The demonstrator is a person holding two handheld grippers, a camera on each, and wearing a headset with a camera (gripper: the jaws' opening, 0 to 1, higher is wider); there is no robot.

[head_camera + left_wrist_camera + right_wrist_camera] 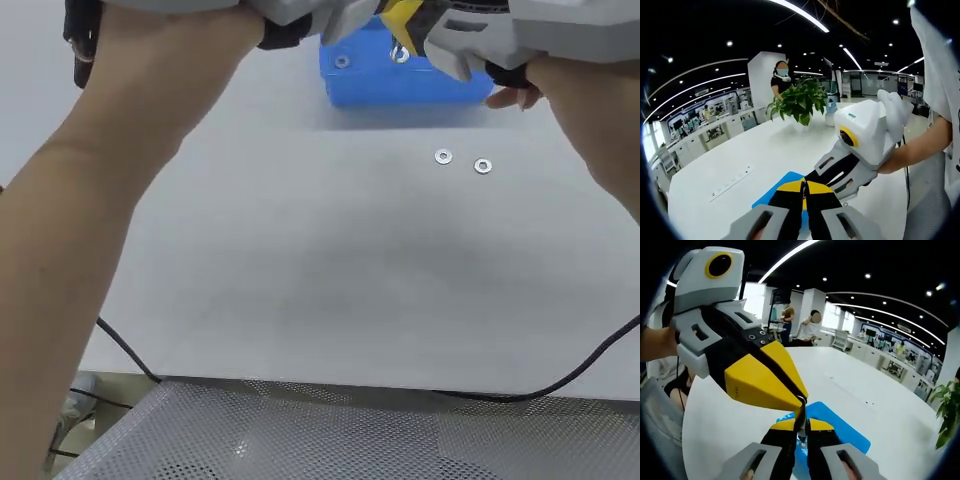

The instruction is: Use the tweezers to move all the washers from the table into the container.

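**Release over the container, two washers left**

Your left tongs (805,200) are closed, jaws together. Their tip meets the tweezers (800,421), which your right tongs (801,434) pinch tight. Both hang over the blue container (440,90). One washer (342,62) lies inside, and a second washer (400,55) sits under the tips; I can't tell if it is held or dropped. Further right, a third washer (443,156) and a fourth washer (482,166) lie on the surface (300,260). You look to be at the release. Next, lower the tweezers to the third washer.

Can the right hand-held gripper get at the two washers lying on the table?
Probably yes: the left washer and right washer lie on bare table, near the blue container, with nothing between them and the right hand-held gripper.
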